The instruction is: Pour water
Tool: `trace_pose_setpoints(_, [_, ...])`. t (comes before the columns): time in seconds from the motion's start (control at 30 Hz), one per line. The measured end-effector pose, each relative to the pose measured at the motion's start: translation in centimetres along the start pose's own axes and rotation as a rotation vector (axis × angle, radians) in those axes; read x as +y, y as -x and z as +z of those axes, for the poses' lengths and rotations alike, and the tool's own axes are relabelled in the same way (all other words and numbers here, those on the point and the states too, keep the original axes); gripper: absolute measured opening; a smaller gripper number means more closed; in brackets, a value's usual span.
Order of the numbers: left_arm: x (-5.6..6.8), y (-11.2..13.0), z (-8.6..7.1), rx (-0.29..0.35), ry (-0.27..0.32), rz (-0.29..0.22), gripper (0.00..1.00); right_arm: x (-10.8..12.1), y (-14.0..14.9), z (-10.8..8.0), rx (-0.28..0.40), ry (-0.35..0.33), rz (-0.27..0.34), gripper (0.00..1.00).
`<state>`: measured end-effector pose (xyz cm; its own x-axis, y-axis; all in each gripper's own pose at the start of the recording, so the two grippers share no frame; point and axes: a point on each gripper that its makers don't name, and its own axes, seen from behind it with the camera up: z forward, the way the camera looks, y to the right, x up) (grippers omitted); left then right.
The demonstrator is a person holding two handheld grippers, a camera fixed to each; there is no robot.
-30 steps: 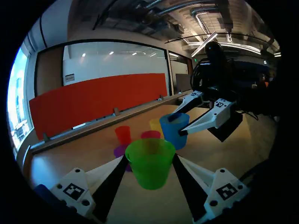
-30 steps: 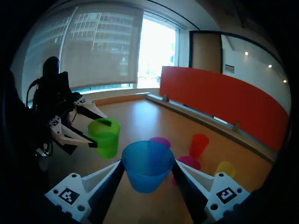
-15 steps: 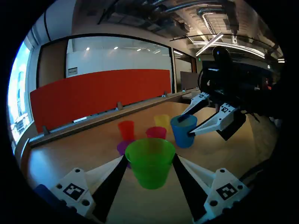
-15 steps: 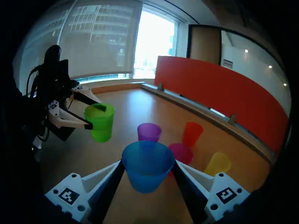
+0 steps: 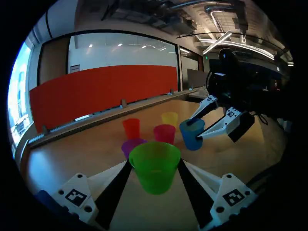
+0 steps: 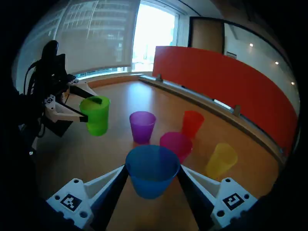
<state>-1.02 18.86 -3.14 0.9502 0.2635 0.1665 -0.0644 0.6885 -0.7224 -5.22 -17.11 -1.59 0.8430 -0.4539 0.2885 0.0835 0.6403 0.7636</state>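
Observation:
My left gripper [image 5: 154, 173] is shut on a green cup [image 5: 154, 166], held upright above the wooden table [image 5: 77, 161]. My right gripper [image 6: 152, 175] is shut on a blue cup [image 6: 152, 169], also upright. In the left gripper view the blue cup [image 5: 191, 133] hangs at the right in the right gripper [image 5: 194, 129]. In the right gripper view the green cup [image 6: 95, 114] sits at the left in the left gripper [image 6: 90, 111]. I cannot tell whether either cup holds water.
Four loose cups stand on the table between the grippers: purple [image 6: 142, 126], pink [image 6: 176, 144], orange [image 6: 191, 123] and yellow [image 6: 221, 159]. A red partition [image 5: 100, 90] runs along the table's far edge. A person's dark arms hold the grippers.
Both grippers have drawn back and up from the group of cups while keeping their cups. The loose cups now sit fully in view between them.

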Motion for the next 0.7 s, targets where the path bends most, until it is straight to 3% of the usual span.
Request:
trace_pose_setpoints(0.4, [-0.3, 2.6, 1.7, -0.069, 0.012, -0.018, 0.86, 0.7, 2.2, 0.6, -0.037, -0.002, 0.028, 0.91])
trace_pose_setpoints(0.7, [-0.3, 4.0, 2.1, -0.103, 0.016, -0.027, 0.86, 0.8, 3.2, 0.6, -0.051, -0.003, 0.039, 0.91])
